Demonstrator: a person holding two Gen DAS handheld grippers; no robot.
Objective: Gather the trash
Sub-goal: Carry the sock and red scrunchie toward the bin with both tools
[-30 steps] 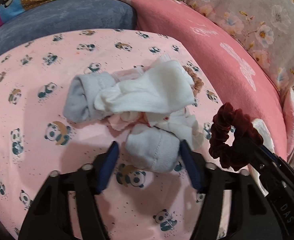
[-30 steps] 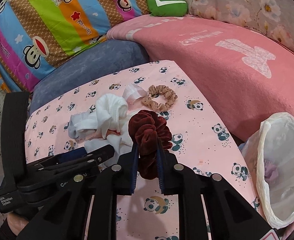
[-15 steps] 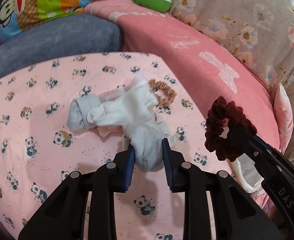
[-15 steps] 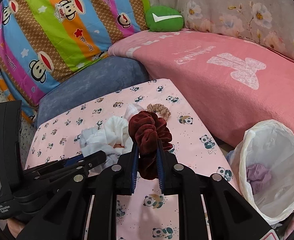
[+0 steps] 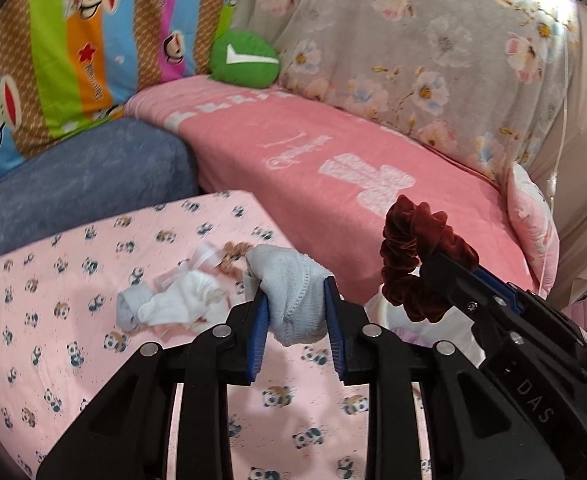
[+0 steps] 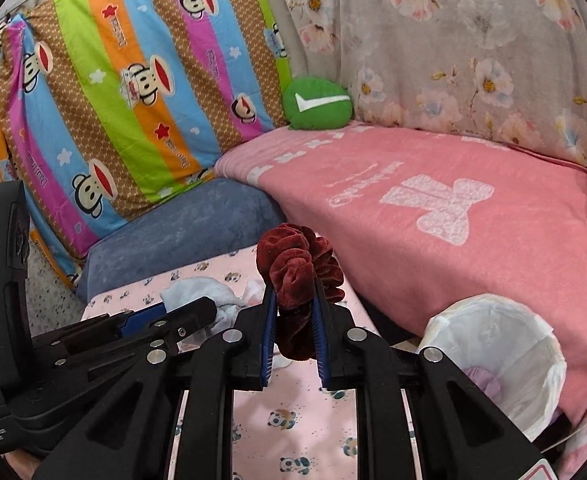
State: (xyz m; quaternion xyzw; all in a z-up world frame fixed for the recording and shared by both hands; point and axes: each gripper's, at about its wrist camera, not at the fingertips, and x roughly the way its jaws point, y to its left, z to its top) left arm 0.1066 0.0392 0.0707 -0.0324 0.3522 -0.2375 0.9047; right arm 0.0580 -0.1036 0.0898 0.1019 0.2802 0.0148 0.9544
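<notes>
My left gripper is shut on a light grey sock and holds it up above the pink panda-print sheet. My right gripper is shut on a dark red velvet scrunchie, also lifted; it shows in the left wrist view too. A pile of white and grey socks with a tan scrunchie lies on the sheet. A bin lined with a white bag stands at the right, something purple inside.
A pink blanket covers the couch behind. A blue cushion, a striped monkey-print pillow and a green round cushion sit at the back. A floral cloth hangs behind.
My left gripper closed on the grey sock and lifted it off the pile. Both grippers rose and pulled back, the right one still holding the red scrunchie.
</notes>
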